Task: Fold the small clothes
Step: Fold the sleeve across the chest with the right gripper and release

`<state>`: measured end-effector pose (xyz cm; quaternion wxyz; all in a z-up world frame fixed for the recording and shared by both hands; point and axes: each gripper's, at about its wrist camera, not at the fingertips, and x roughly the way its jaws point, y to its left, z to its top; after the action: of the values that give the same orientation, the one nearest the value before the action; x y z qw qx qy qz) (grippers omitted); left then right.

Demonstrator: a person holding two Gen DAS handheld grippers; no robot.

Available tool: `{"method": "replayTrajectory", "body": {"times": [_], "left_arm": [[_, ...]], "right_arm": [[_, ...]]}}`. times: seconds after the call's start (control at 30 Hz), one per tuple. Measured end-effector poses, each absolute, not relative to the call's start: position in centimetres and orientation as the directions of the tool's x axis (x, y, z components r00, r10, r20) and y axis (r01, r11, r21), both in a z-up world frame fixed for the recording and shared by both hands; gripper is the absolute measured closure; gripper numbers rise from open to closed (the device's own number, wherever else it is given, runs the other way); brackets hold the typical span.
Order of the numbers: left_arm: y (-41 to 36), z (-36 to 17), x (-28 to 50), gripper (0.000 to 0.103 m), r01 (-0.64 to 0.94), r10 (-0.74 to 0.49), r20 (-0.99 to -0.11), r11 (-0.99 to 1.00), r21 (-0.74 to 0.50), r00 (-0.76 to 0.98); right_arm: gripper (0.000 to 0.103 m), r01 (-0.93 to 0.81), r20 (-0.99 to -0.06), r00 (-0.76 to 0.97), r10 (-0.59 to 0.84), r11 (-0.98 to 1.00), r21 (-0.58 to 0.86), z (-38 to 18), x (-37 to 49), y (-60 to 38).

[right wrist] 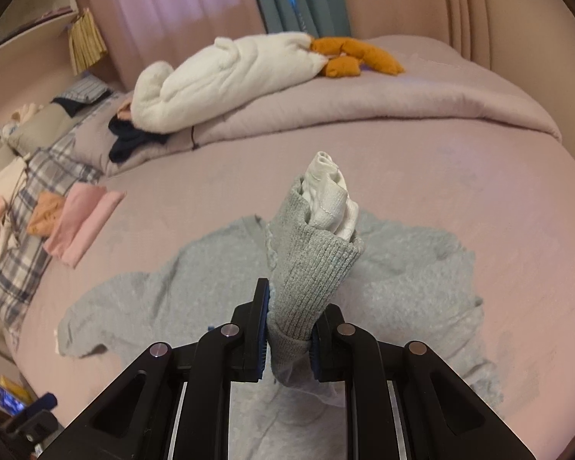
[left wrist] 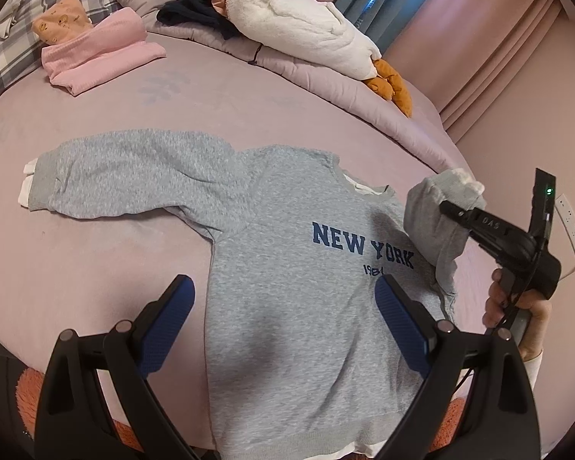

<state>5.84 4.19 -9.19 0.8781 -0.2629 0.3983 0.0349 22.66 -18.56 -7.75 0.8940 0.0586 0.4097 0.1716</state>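
Grey sweatshirt (left wrist: pixel 295 287) lies face up on the pink bed (left wrist: pixel 96 268), one sleeve (left wrist: pixel 134 176) stretched flat toward the far side, its ribbed cuff showing a white lining. Right gripper (right wrist: pixel 289 339) is clamped on the other sleeve's cuff (right wrist: pixel 314 268), which stands raised above the chest with white lining bunched out of its end. Left gripper (left wrist: pixel 283 314) hangs over the lower body of the sweatshirt with its blue pads (left wrist: pixel 400 326) spread wide and nothing between them.

Surroundings: a folded pink garment (left wrist: pixel 99 53) with an orange printed piece (left wrist: pixel 59 23) on it sits at the far side, well apart from the sweatshirt. A white plush toy (left wrist: pixel 299 27) with orange feet (left wrist: pixel 391 84) lies on the rolled quilt (left wrist: pixel 326 80) beside dark clothing (left wrist: pixel 195 7). Plaid bedding (left wrist: pixel 4 50) borders the pink stack. Nothing lies on the bed between the sweatshirt and these items.

Markings: chest print reads "NEW YORK" (left wrist: pixel 364 243) in dark blue, with smaller digits beneath, partly hidden. Right gripper body carries the letters "DAS" (left wrist: pixel 490 222).
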Motion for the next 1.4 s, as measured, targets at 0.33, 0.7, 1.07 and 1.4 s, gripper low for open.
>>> {"method": "replayTrajectory", "body": {"times": [0.33, 0.7, 1.07, 1.4], "left_arm": [[4.3, -9.5, 5.9, 0.008, -0.273, -0.152, -0.721, 0.858, -0.436, 0.676], [4.5, -9.8, 5.7, 0.008, -0.276, -0.159, -0.722, 0.851, -0.446, 0.674], [4.7, -10.1, 5.8, 0.008, -0.287, -0.159, -0.726, 0.846, -0.449, 0.669], [4.7, -10.1, 5.8, 0.008, -0.285, -0.163, -0.729, 0.847, -0.449, 0.665]], "right_arm": [[0.085, -0.294, -0.766, 0.539, 0.351, 0.930, 0.219, -10.1, 22.3, -16.6], [0.085, -0.331, -0.824, 0.458, 0.335, 0.924, 0.192, -12.6, 21.9, -15.0], [0.085, -0.343, -0.869, 0.377, 0.319, 0.920, 0.189, -15.4, 21.7, -13.7], [0.085, -0.342, -0.898, 0.329, 0.292, 0.923, 0.174, -17.6, 21.4, -12.6]]}}
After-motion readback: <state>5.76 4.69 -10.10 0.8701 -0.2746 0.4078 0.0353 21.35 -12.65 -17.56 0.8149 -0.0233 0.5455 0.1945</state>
